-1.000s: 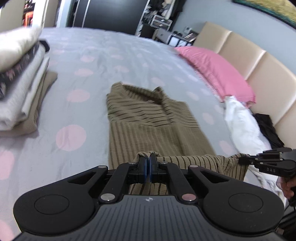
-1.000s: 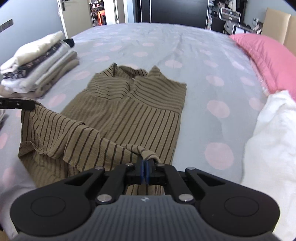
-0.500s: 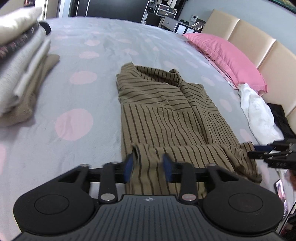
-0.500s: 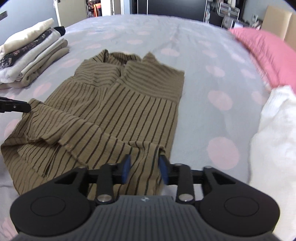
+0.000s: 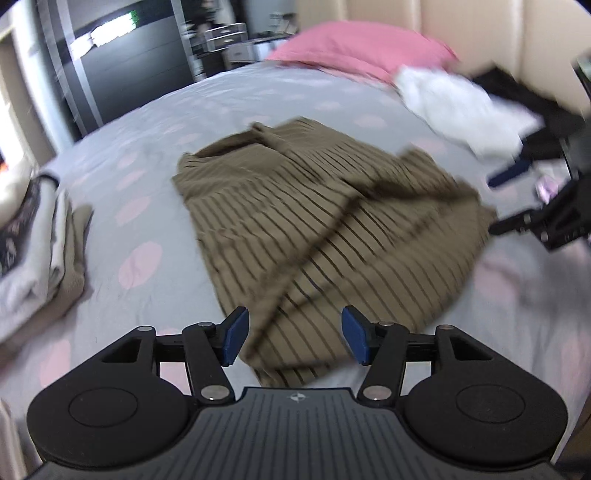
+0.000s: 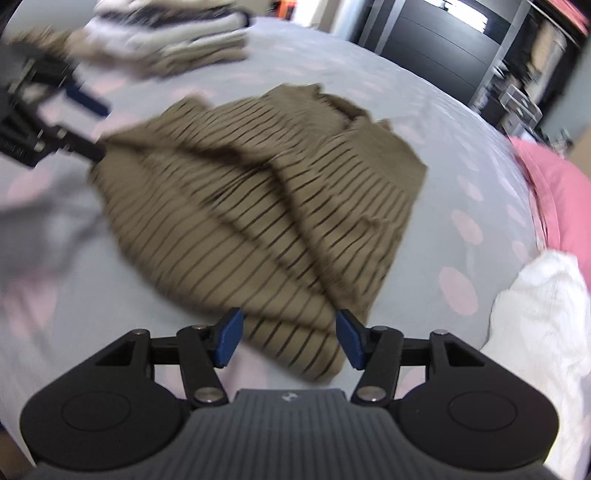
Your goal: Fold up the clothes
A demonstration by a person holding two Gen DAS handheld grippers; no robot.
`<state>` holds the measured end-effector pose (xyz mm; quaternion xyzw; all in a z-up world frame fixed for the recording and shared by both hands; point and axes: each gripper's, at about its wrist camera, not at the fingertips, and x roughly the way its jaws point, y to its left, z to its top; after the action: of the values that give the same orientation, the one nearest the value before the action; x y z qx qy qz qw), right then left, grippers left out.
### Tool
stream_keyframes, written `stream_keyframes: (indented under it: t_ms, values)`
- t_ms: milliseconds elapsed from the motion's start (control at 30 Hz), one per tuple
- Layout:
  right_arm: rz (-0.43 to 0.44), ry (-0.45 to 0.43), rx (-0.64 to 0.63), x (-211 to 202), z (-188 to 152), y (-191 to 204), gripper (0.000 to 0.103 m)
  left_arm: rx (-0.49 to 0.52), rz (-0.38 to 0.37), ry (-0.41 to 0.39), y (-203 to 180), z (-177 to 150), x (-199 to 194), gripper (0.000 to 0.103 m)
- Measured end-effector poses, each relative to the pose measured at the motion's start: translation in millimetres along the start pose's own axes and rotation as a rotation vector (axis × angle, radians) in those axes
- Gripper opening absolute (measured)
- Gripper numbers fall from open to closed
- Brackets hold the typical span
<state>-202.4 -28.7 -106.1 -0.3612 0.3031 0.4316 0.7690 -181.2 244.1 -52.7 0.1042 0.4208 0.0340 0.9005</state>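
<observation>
An olive garment with dark stripes (image 5: 314, 221) lies partly folded on the grey bed with pink dots (image 5: 136, 229); it also shows in the right wrist view (image 6: 266, 206). My left gripper (image 5: 293, 341) is open and empty, just above the garment's near edge. My right gripper (image 6: 288, 338) is open and empty above the garment's other near corner. Each gripper shows in the other's view, the right one (image 5: 509, 199) at the garment's right edge and the left one (image 6: 81, 122) at its left edge. Both views are motion-blurred.
A stack of folded clothes (image 5: 33, 236) sits on the left of the bed, also in the right wrist view (image 6: 177, 33). A white garment (image 5: 461, 107) and a pink pillow (image 5: 362, 44) lie by the beige headboard (image 5: 480, 29). A dark wardrobe stands beyond.
Both grippers were shut on the garment's hem a second ago. They opened, dropped the hem onto the garment, and have pulled back and swung apart with the jaws wider.
</observation>
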Motion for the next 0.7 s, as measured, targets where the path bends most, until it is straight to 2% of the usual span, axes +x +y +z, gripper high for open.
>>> stream_keyframes:
  t_ms: [133,333,467,700]
  values:
    - [-0.06,0.011,-0.162,8,-15,27,0.063,0.174,0.071,0.02,-35,-16,4,0.054]
    - [-0.19,0.012,-0.424,26,-30,55,0.063,0.445,0.199,0.065,-72,-43,30,0.054]
    - [-0.268,0.005,-0.551,40,-37,65,0.063,0.475,0.235,0.053,-74,-47,44,0.054]
    - [-0.312,-0.033,-0.619,58,-34,67,0.061,0.459,0.27,-0.009,-74,-41,62,0.053]
